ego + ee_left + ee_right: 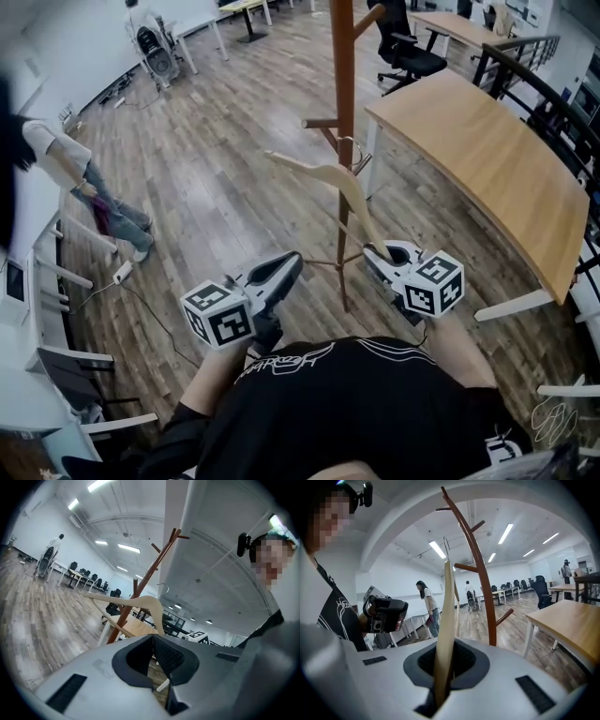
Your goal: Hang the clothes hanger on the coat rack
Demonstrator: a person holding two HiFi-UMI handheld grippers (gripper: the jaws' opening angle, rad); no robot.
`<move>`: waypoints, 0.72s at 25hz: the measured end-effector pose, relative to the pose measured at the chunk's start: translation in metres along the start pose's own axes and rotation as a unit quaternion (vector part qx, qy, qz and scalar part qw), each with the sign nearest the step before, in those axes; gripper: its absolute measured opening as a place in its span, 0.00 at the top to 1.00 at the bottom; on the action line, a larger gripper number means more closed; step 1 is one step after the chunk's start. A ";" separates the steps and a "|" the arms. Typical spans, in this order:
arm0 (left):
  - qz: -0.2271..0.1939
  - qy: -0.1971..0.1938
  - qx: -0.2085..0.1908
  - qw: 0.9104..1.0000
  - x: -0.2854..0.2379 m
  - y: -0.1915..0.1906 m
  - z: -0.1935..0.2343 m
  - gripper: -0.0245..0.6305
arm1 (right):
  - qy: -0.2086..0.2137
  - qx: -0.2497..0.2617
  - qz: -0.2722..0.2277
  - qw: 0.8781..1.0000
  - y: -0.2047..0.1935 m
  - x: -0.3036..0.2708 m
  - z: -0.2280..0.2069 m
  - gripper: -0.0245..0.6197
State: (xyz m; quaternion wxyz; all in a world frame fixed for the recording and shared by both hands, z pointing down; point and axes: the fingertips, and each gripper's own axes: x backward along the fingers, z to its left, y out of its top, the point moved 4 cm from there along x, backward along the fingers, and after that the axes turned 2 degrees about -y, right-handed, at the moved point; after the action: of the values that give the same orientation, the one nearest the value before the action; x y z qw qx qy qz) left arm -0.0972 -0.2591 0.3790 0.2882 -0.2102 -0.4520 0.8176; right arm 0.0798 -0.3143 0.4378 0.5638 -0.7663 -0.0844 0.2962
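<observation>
A light wooden clothes hanger with a metal hook is held out in front of the brown wooden coat rack. My right gripper is shut on one arm of the hanger, which stands up between its pads. The rack rises just beyond it, its pegs bare. My left gripper hangs to the left of the hanger with its jaws shut on nothing. In the left gripper view, that gripper looks toward the hanger and the rack.
A long wooden table stands right of the rack, with a black office chair behind it and a dark railing at far right. A person stands at the left by white desks. The floor is wood planks.
</observation>
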 end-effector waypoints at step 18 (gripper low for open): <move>0.010 -0.031 0.006 0.999 -0.037 0.028 0.050 0.95 | -0.020 -0.018 0.005 1.000 0.019 -0.034 -0.041 0.90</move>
State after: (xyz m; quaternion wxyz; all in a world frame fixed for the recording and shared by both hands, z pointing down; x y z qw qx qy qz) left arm -0.1076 -0.3259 0.3830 0.2669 -0.1876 -0.4535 0.8294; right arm 0.0714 -0.3702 0.4408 0.5462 -0.7711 -0.0966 0.3126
